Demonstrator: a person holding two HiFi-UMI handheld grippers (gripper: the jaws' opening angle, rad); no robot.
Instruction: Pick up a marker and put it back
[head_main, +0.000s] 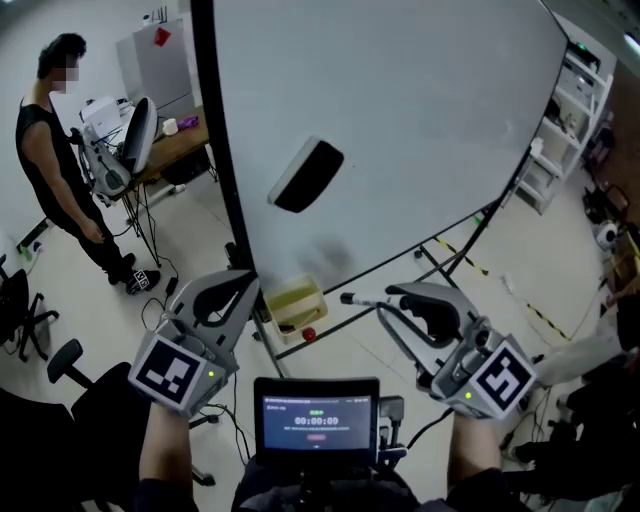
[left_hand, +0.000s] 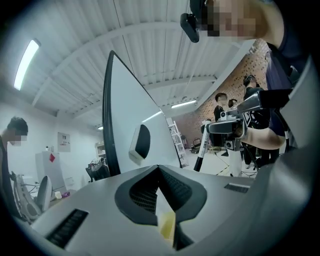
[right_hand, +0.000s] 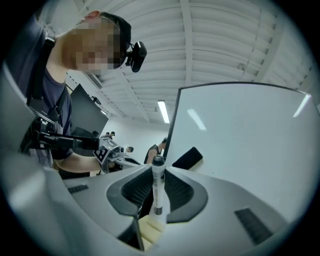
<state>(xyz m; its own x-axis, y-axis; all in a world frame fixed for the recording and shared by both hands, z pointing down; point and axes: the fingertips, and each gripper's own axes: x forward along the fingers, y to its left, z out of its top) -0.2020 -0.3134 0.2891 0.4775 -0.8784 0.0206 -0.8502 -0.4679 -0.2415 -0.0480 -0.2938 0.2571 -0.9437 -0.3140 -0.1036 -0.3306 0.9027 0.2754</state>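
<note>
A white marker with a black cap lies crosswise in my right gripper, which is shut on it below the whiteboard. In the right gripper view the marker stands upright between the ribbed pads, cap end up, in front of the whiteboard. A black eraser sticks to the board. My left gripper is beside the board's left post, jaws together and empty. Below the board sits a yellow tray. The left gripper view shows the marker held out at the right.
A person stands at the far left by a cluttered desk. Office chairs stand at lower left. White shelves line the right side. A small screen sits between my arms. The board's stand legs cross the floor.
</note>
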